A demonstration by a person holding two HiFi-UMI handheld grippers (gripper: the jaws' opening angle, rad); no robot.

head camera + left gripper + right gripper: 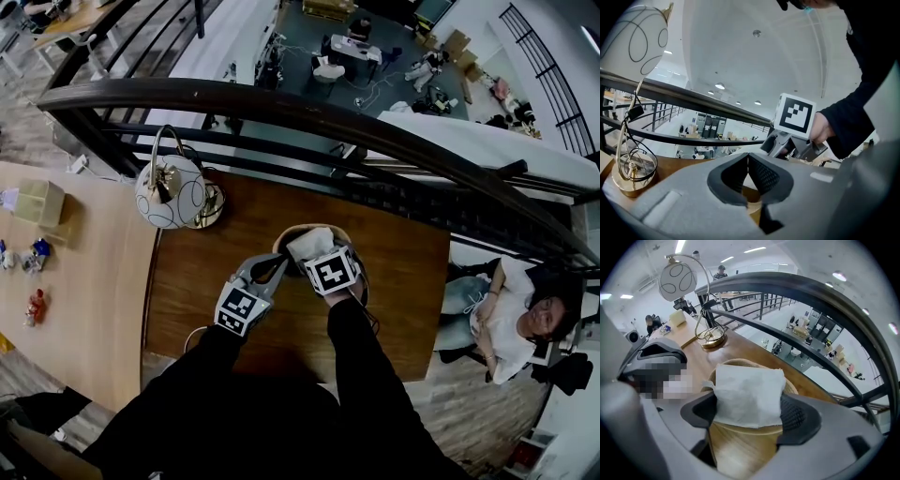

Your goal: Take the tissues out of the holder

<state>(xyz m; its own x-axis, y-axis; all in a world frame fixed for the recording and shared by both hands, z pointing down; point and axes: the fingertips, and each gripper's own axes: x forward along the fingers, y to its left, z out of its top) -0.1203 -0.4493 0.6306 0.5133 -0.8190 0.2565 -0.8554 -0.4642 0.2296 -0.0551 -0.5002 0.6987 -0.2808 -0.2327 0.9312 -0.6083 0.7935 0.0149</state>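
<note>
Jaws on the right gripper are clamped across a folded stack of white tissues, one dark pad on each side edge, gripper pointing steeply down. The top of the stack sticks up past the pads. Its lower end is at the mouth of the round wooden holder directly beneath; can't tell if the bottom edge is clear of the rim. The holder stands on the dark wood table, toward the far edge. The left gripper comes in nearly level at the holder's left side, jaws closed with the tips meeting. Pale holder wood shows in the gap under the tips; can't tell whether it's pinched or just behind. The left gripper view also catches a bare hand on the right gripper's handle, just below its marker cube. Both arms are in black sleeves. Farther out, a globe lamp on a brass-coloured base sits at the table's far left corner, well apart from the holder. A dark railing curves just beyond the table. A lighter wooden surface on the left carries small boxes and toys. A person in a white top is seated off the table's right edge.
</note>
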